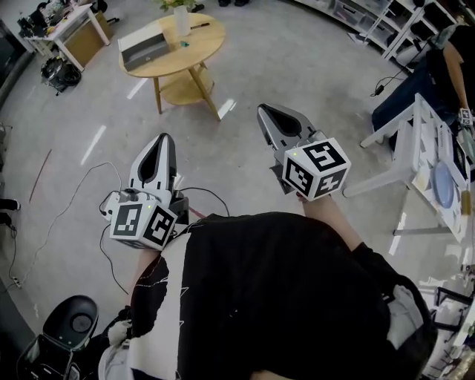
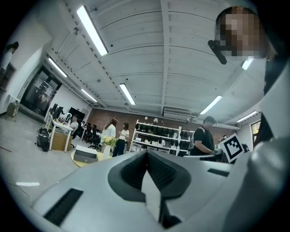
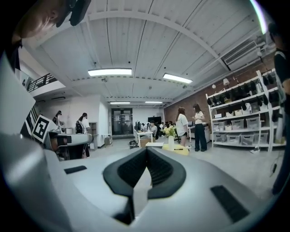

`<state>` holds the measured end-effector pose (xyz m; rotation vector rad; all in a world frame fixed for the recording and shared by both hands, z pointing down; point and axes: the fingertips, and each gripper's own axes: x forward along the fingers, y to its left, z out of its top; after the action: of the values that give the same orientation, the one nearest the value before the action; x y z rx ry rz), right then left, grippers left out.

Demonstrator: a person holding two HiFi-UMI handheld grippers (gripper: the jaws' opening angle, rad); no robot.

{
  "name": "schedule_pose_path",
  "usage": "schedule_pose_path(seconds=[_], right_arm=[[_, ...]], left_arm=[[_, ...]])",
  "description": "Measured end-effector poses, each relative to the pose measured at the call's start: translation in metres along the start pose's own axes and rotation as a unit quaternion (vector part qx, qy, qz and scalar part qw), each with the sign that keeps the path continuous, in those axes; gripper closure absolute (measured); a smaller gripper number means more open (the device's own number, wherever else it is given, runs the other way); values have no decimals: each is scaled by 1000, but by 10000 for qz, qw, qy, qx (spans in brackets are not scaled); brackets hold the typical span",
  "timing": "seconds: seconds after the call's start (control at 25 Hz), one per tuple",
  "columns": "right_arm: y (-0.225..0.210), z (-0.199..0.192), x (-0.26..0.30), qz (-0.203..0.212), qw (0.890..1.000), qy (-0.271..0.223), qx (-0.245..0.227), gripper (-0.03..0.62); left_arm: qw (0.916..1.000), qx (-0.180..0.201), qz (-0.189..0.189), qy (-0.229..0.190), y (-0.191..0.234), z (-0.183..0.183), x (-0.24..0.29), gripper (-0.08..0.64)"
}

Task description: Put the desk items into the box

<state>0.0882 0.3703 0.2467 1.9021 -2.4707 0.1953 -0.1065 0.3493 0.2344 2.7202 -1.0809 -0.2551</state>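
Observation:
A round wooden table [image 1: 194,43] stands far ahead of me on the floor. On it are a grey-and-white box [image 1: 144,46], a vase of flowers [image 1: 180,18], a dark pen-like item [image 1: 200,26] and a small green item [image 1: 183,46]. My left gripper [image 1: 162,142] and right gripper [image 1: 268,113] are held in the air close to my body, well short of the table. Both are shut with nothing between the jaws. The left gripper view shows shut jaws and the box [image 2: 85,154] beyond them. In the right gripper view the vase [image 3: 170,137] stands past the shut jaws.
A white desk [image 1: 413,152] with a blue plate stands at the right, with a person beside it. Cables [image 1: 89,185] trail over the floor at the left. A black round-topped device [image 1: 70,324] sits low left. Shelving [image 2: 158,136] and several people are in the background.

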Motion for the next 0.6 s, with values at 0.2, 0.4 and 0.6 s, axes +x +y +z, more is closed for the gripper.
schedule_pose_path(seconds=[0.2,0.4,0.6], right_arm=[[-22,-6,1,175,9998,40,109,586],[-34,-20,1,280,9988,160,367,586],[-43,-35,-4,203,9977,271,586,586]], left_arm=[[9994,-222,257,-48,-5,-12,9,549],[9986,-119,500,123,-6,-20,6,549],[9970,-85,725,262,3,-26,7,549]])
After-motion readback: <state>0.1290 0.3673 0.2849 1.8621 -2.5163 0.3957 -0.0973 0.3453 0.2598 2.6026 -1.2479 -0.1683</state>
